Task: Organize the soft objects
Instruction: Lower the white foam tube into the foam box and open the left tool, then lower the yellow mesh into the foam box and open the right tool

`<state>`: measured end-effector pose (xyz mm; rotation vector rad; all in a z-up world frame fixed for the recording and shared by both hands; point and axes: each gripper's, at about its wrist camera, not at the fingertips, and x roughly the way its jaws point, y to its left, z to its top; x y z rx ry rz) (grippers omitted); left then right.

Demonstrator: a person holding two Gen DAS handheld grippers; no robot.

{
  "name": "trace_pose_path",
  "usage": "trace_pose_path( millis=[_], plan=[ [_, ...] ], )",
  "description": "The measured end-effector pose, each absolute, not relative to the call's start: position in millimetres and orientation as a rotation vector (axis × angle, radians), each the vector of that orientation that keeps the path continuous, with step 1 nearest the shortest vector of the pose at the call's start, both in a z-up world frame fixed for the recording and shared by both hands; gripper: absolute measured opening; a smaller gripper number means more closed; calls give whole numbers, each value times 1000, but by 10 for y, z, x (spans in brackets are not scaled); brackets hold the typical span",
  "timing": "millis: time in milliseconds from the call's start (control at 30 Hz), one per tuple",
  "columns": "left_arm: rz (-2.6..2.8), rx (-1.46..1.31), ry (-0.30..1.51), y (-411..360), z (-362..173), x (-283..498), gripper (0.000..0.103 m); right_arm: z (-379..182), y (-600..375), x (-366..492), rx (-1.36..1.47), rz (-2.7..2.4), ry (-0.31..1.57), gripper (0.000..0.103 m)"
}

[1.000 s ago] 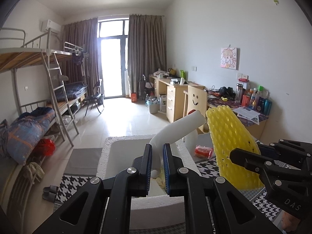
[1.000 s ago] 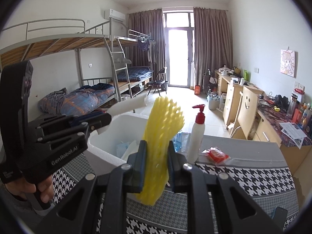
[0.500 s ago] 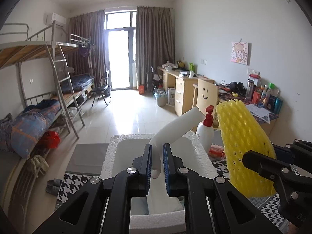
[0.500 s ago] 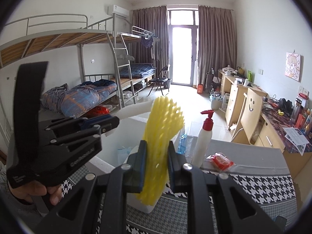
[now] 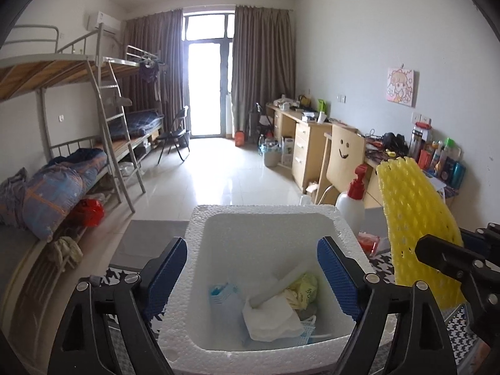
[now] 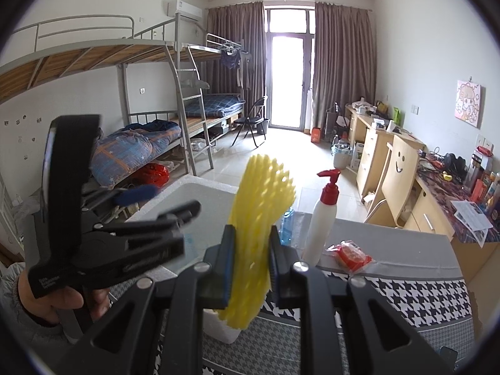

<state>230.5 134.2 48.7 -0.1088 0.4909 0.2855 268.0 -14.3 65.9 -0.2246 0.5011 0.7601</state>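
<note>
My left gripper [image 5: 251, 250] hovers over a white foam box [image 5: 265, 211]. Its jaws are opening wide, with nothing between the blue pads [image 5: 165, 268]. A white foam tube [image 5: 281, 284] lies inside the box on tissues, a mask and a yellow-green wrapper. My right gripper [image 6: 250, 250] is shut on a yellow foam net sleeve [image 6: 259, 218], held upright just right of the box. The left wrist view shows the sleeve [image 5: 415, 234] and the right gripper [image 5: 453, 256] at the right edge. The right wrist view shows the left gripper [image 6: 170, 200] at the left, held by a hand.
A white pump bottle [image 6: 325, 218] with a red top and a red packet [image 6: 351, 254] stand behind the box on the houndstooth tablecloth [image 6: 406, 297]. A blue-tinted water bottle [image 6: 286, 225] sits beside the pump bottle. Bunk beds line the left wall, desks the right.
The left jaws went from shut on the white foam tube to wide open, and the tube dropped into the box. The left gripper moved forward and down over the box. The right grip is unchanged.
</note>
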Motion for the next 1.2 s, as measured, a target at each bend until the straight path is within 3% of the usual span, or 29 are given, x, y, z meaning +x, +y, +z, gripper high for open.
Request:
trace_pose_path(
  millis=[133,267,1200],
  plan=[
    [290,-103,482,1355,511,2220,97,658,-104,2688,-229,757,504,23],
    [314,-102,469,1403,524,2157,100,653,-60,2692,-234,760,506,23],
    [404,-149,430,1791,485,1690,102,604,379,2710,-260,820,528,23]
  ],
)
